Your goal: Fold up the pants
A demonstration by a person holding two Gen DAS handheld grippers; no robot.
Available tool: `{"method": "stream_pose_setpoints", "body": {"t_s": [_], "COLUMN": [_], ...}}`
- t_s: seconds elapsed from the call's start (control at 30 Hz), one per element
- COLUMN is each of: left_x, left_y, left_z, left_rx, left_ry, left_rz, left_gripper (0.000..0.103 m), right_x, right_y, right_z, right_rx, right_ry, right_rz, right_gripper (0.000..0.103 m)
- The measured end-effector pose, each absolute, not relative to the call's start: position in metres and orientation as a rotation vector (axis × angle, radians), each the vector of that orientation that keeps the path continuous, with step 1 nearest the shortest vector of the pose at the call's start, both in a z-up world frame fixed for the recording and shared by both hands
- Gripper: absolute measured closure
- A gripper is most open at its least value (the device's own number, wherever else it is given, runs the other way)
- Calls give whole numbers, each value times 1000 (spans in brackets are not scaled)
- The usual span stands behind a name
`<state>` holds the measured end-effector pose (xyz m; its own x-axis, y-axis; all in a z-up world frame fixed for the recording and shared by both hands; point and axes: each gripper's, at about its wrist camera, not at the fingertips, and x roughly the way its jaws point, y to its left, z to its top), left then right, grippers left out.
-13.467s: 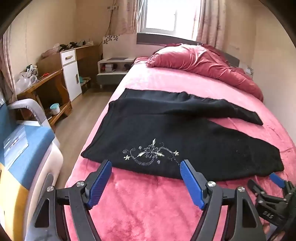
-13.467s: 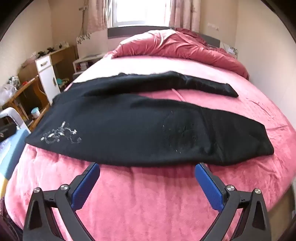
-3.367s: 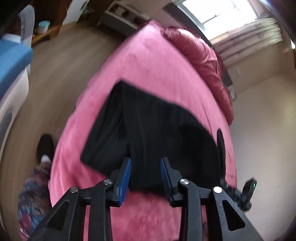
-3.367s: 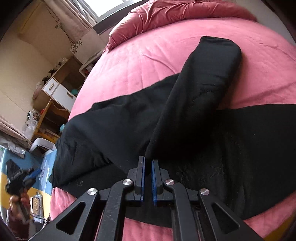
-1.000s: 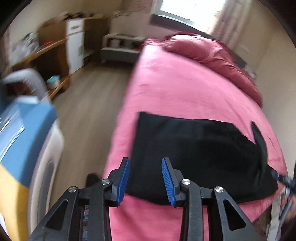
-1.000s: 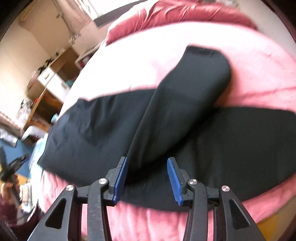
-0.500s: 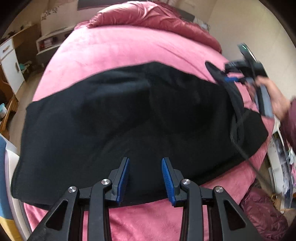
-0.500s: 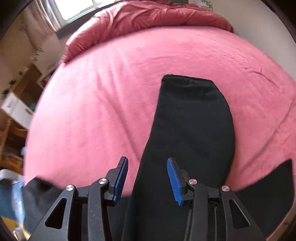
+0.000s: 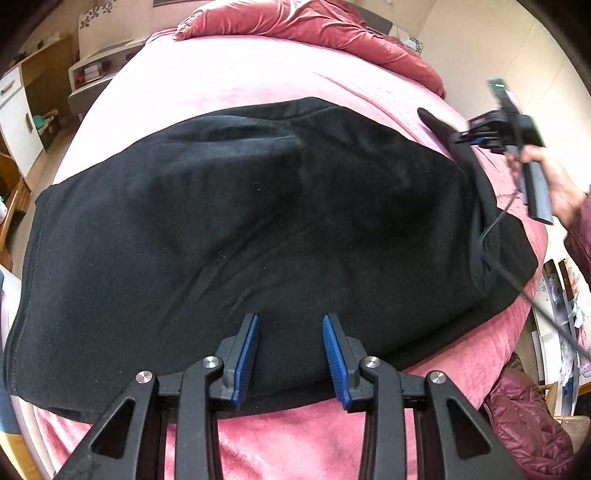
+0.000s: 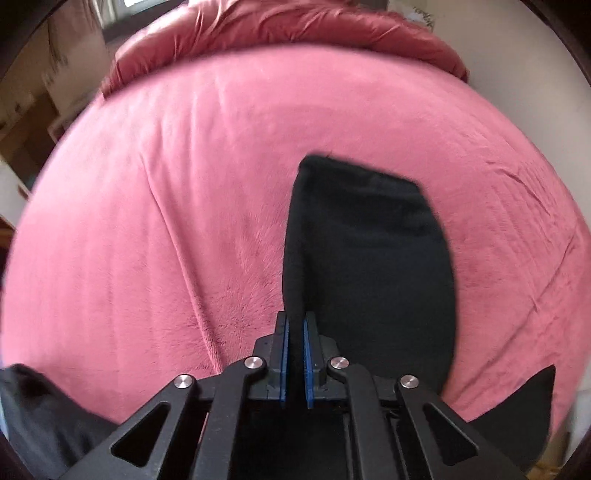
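The black pants [image 9: 258,229] lie folded lengthwise across the pink bed [image 9: 236,77]. My left gripper [image 9: 290,354] is open and empty, its blue pads over the near edge of the pants. My right gripper [image 10: 294,360] is shut on the edge of a black pant leg [image 10: 369,266] that stretches away from it over the pink bedspread [image 10: 184,206]. The right gripper also shows in the left wrist view [image 9: 476,138] at the right end of the pants, held by a hand.
A crumpled red duvet [image 9: 332,33] lies at the head of the bed. A white cabinet and wooden desk [image 9: 18,110] stand left of the bed. A cable [image 9: 517,280] trails from the right gripper across the pants' right end.
My right gripper has closed on the edge of the pant leg; half a second ago it was open around it. The left gripper has stayed open over the near edge.
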<state>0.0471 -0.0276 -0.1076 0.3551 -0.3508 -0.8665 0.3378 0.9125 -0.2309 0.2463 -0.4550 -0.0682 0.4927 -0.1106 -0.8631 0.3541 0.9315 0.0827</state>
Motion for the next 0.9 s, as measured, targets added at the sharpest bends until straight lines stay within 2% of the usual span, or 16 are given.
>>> {"method": "stream_pose_setpoints", "body": {"t_s": [0.2, 0.33, 0.57, 0.73, 0.83, 0.87, 0.9], "left_x": [45, 35, 23, 22, 24, 23, 25], "left_y": [-46, -48, -65, -78, -86, -89, -94], "left_z": [-103, -99, -90, -87, -89, -89, -90], "left_rx": [-7, 18, 69, 111, 132, 147, 153], "left_ry": [1113, 1103, 1094, 1091, 1094, 1094, 1094], "left_rz": [-461, -478, -516, -533, -539, -544, -549], "left_gripper": [67, 67, 67, 67, 66, 66, 65], "right_x": [155, 77, -30, -59, -67, -67, -68], "right_y": [-507, -535, -568, -583, -595, -595, -599], "right_z": [-24, -20, -88, -135, -143, -141, -141], "right_rx": [509, 651, 904, 1044, 1100, 1107, 1110], "right_ry": [809, 722, 701, 679, 638, 632, 629], "right_rz": [-290, -332, -447, -444, -441, -450, -466], "right_gripper": [96, 96, 97, 95, 91, 87, 71]}}
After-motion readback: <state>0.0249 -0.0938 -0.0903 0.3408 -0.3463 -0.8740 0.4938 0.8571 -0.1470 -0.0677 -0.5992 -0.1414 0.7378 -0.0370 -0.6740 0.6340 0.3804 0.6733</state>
